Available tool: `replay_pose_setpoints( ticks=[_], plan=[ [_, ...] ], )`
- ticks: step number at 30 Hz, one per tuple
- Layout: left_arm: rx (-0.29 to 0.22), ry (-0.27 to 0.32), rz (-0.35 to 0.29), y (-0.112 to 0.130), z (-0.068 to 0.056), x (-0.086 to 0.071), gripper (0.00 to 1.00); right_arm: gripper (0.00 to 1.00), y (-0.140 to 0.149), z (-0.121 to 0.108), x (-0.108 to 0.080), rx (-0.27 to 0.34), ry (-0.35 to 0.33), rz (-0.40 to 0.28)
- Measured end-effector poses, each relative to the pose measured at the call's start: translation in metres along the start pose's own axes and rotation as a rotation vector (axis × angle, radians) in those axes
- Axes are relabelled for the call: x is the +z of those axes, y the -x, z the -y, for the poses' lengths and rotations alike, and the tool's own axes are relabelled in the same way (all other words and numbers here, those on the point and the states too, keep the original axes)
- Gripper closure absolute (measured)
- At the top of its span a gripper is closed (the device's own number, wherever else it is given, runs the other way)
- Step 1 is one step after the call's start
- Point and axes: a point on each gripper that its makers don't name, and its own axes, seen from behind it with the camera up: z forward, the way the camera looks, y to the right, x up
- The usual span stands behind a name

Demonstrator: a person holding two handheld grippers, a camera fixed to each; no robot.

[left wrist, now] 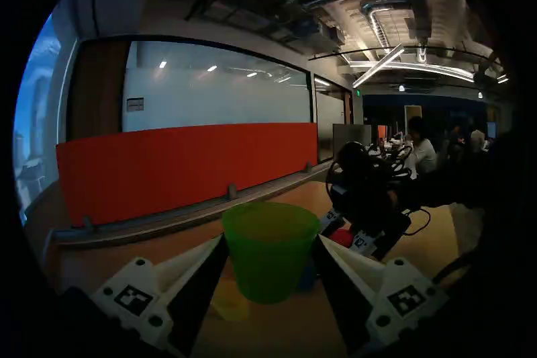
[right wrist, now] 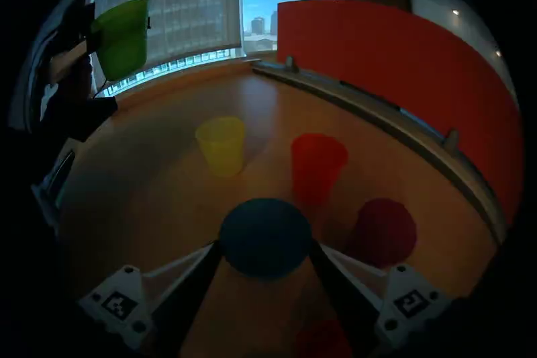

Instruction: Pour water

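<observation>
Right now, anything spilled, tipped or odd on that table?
Nothing stands out. The yellow cup and red cup stand upright on the table, with no puddle visible. The left gripper holds the green cup in the air; the right gripper holds the blue cup. The dark red cup is too dim to judge.

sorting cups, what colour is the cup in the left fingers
The cup is green, clearest in the left gripper view.

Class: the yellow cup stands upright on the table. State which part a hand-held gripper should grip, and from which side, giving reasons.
Probably the side wall of the yellow cup, just below the rim, approached level from the near side. It stands upright and widens upward, so a grip there resists slipping; the red cup stands apart.
</observation>
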Motion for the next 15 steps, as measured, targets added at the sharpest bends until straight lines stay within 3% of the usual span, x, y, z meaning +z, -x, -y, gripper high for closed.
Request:
replay_pose_setpoints(
  ticks=[10, 15],
  plan=[
    [-0.001, -0.002, 0.006, 0.003, 0.0026, -0.0004, 0.15, 0.01, 0.0002, -0.0012, 0.0107, 0.0, 0.001, 0.0],
    [-0.004, 0.001, 0.008, 0.0059, 0.0018, 0.0, 0.15, 0.09, 0.001, -0.001, 0.011, 0.011, -0.003, -0.006]
  ],
)
